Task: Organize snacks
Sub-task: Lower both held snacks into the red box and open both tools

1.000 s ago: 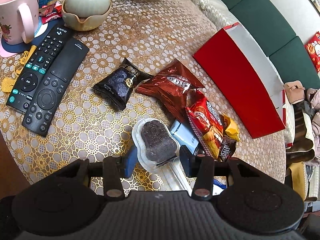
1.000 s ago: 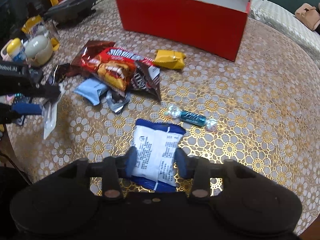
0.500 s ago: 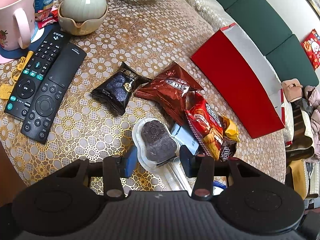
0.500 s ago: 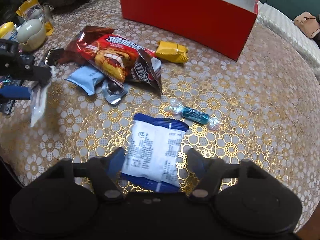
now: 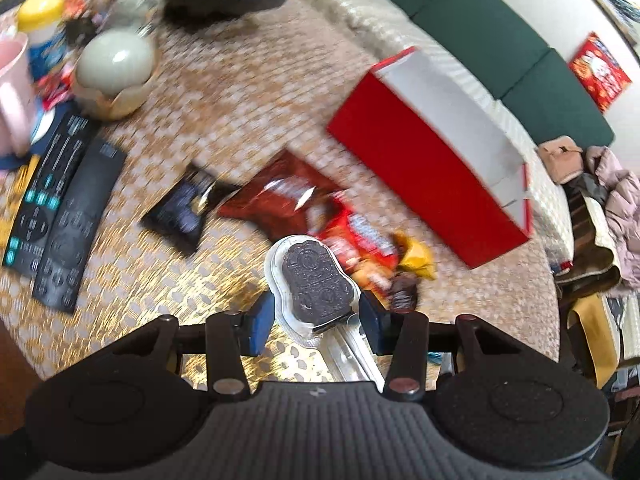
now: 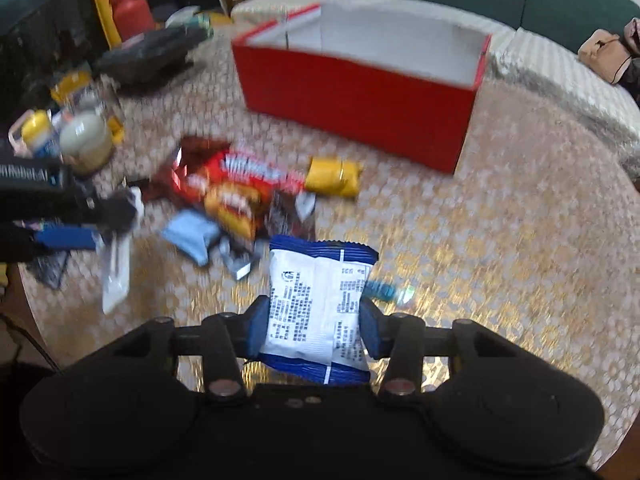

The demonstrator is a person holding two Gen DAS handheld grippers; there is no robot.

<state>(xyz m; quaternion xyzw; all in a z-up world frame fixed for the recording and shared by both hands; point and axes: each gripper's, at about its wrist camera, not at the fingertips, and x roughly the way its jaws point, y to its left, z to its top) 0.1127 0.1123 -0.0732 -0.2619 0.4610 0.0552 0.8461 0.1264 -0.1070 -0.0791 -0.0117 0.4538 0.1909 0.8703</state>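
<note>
Both held snacks have lifted: left gripper (image 5: 316, 320) clamps chocolate bar (image 5: 316, 280), right gripper (image 6: 314, 330) closing on white packet (image 6: 316, 300).

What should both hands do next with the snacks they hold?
Probably carry both toward the red box and drop them in. The right gripper, its fingers closing, has the white packet; the left gripper holds the dark cookie pack. The box looks open and empty.

Snack pile (image 6: 240, 196) lies before the box (image 6: 360, 92).
</note>
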